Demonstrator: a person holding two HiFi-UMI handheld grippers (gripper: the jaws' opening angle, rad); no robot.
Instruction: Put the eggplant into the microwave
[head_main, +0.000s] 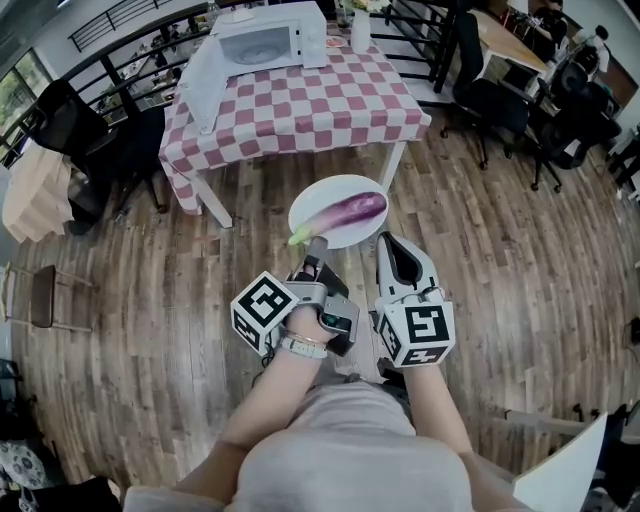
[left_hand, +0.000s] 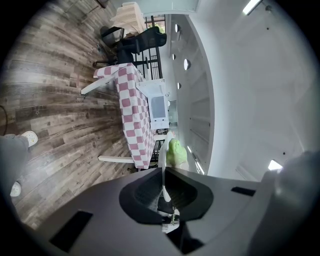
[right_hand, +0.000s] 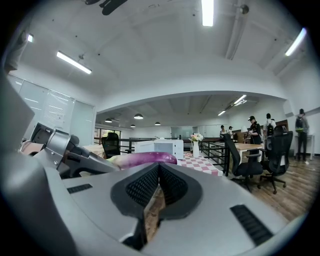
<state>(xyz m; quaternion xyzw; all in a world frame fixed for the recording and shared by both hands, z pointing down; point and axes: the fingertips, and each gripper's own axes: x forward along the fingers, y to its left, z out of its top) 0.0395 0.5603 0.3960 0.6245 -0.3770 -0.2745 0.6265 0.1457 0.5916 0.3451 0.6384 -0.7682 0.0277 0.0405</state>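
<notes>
A purple eggplant (head_main: 350, 211) with a green stem lies on a white plate (head_main: 325, 200) held above the wooden floor. My left gripper (head_main: 315, 244) is shut on the plate's near rim; in the left gripper view (left_hand: 163, 175) the plate (left_hand: 163, 150) runs edge-on between the jaws, the green stem (left_hand: 176, 152) beyond it. My right gripper (head_main: 384, 240) hangs beside the plate's right edge, shut on nothing (right_hand: 159, 167); the eggplant (right_hand: 147, 159) shows just past its jaws. The white microwave (head_main: 268, 40) stands on the checkered table (head_main: 300, 105) ahead, its door seemingly swung out to the left.
A white vase (head_main: 360, 30) stands right of the microwave. Black office chairs (head_main: 495, 100) stand right of the table and another chair (head_main: 75, 130) to its left. Railings run behind the table. Several people stand by desks at the far right (right_hand: 260, 130).
</notes>
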